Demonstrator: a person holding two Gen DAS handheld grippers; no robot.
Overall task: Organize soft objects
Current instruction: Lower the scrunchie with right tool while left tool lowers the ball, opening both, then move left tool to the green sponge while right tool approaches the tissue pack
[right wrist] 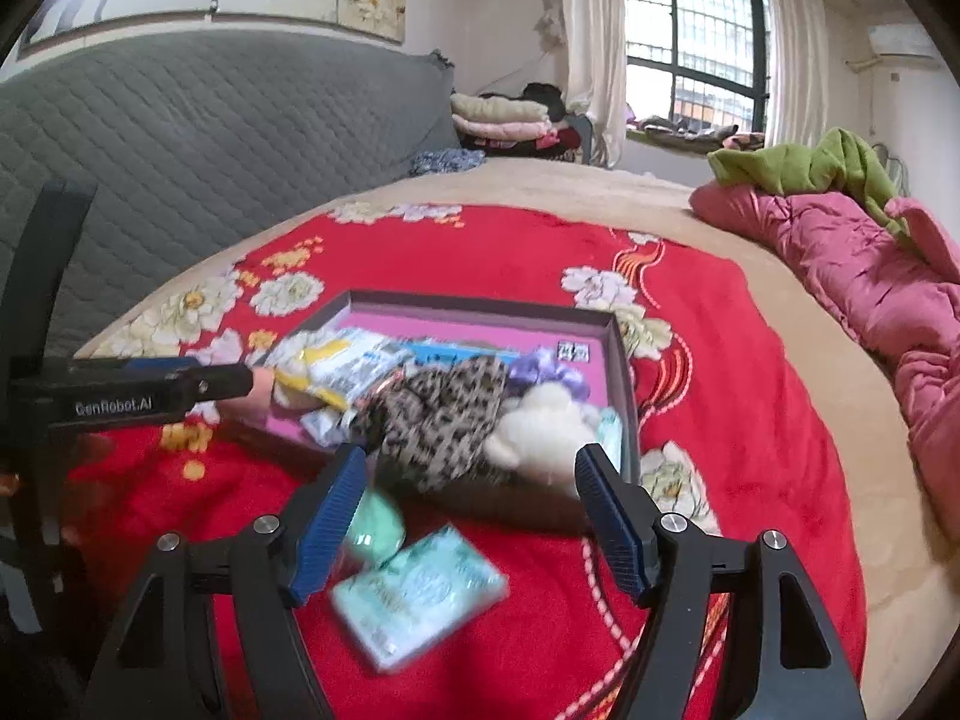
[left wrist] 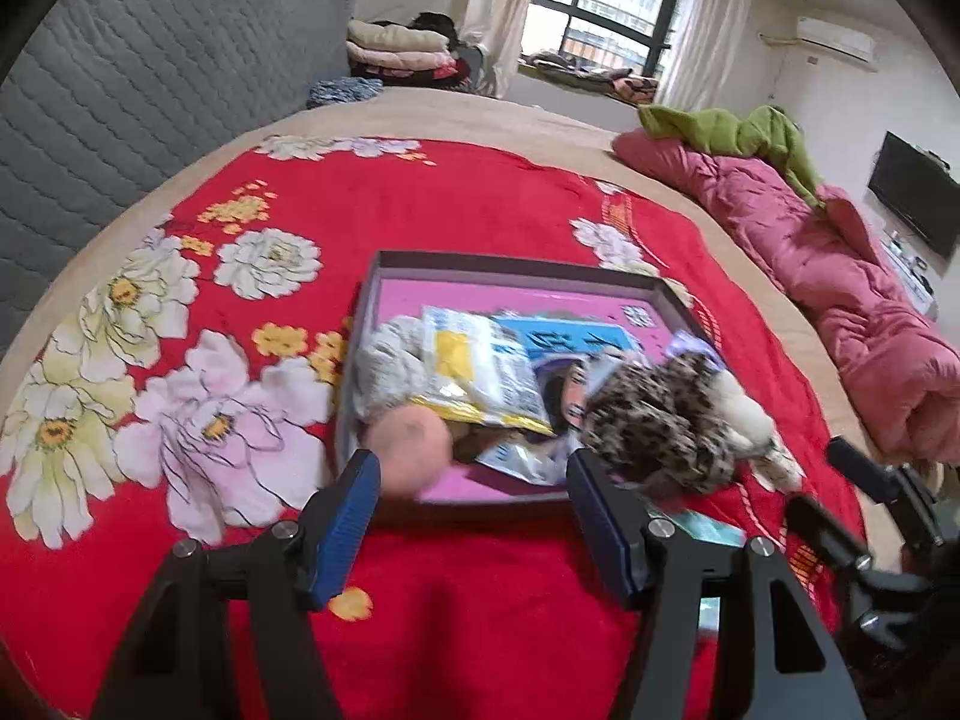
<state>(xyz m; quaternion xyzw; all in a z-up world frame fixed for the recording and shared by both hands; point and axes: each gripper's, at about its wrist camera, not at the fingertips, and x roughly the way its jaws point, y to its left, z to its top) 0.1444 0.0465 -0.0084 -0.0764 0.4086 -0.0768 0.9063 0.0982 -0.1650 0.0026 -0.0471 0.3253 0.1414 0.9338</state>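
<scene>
Left wrist: fuzzy peach ball; shallow rectangular box; leopard plush.

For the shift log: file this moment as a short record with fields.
surface: red floral blanket on a bed
container: shallow box with pink floor
in box: pink ball, leopard-print fabric, white plush, yellow-white packet
outside box: mint tissue pack, near side
left gripper: open, empty
right gripper: open, empty

Red floral blanket, pink-lined box, leopard-print plush, peach ball, mint tissue pack
</scene>
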